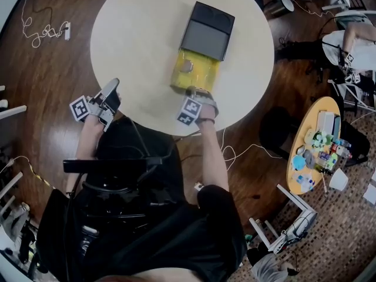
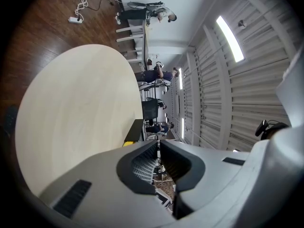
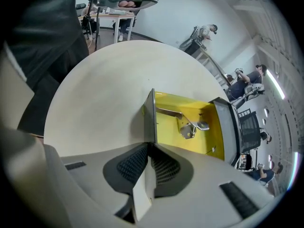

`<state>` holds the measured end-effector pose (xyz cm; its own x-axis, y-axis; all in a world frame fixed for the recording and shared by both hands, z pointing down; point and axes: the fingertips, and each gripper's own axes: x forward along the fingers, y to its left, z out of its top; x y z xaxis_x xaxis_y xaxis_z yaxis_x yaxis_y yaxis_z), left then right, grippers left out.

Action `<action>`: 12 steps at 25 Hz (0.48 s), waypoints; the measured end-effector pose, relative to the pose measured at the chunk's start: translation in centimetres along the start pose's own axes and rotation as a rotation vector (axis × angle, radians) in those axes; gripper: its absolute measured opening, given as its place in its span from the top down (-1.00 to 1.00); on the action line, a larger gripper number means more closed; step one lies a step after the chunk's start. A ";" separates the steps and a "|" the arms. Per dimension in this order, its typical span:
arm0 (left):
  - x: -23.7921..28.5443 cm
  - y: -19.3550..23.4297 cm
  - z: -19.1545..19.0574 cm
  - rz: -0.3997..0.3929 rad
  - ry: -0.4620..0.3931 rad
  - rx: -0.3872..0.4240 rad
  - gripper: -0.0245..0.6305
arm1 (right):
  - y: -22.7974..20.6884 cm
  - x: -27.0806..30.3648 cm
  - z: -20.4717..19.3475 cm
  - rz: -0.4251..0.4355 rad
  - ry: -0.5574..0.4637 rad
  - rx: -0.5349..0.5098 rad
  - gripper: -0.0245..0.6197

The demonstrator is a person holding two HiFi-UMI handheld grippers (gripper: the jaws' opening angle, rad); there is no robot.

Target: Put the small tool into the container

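Observation:
A dark box-shaped container [image 1: 207, 30] stands on the round cream table [image 1: 141, 51], with its yellow drawer [image 1: 197, 69] pulled out toward me. A small metal tool [image 1: 187, 66] lies inside the drawer. In the right gripper view the tool [image 3: 187, 127] rests on the yellow drawer floor [image 3: 211, 120]. My right gripper [image 3: 149, 148] is shut on the drawer's thin front wall [image 3: 150, 115]; the head view shows this gripper [image 1: 197, 94] at the drawer's near end. My left gripper [image 1: 111, 93] hovers at the table's left edge, its jaws [image 2: 158, 148] shut with nothing between them.
A small yellow side table [image 1: 317, 145] crowded with several items stands on the wooden floor to the right. White cables [image 1: 41, 31] lie on the floor at the upper left. A black chair [image 1: 117, 175] is under me. People sit at desks in the background.

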<state>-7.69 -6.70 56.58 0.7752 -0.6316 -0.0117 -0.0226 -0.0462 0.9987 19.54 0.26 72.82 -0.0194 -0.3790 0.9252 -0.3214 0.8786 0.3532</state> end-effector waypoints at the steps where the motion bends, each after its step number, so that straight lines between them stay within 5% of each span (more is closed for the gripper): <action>1: 0.0 0.0 0.0 0.000 -0.002 -0.001 0.86 | -0.2 0.1 0.0 0.000 0.000 0.001 0.81; 12: -0.3 0.0 0.1 0.003 -0.024 0.001 0.86 | -2.4 1.0 -0.3 -0.018 0.015 0.000 0.81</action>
<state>-8.05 -6.59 56.62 0.7596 -0.6503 -0.0102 -0.0251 -0.0450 0.9987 20.57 -2.12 72.96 0.0003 -0.3907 0.9205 -0.3215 0.8716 0.3701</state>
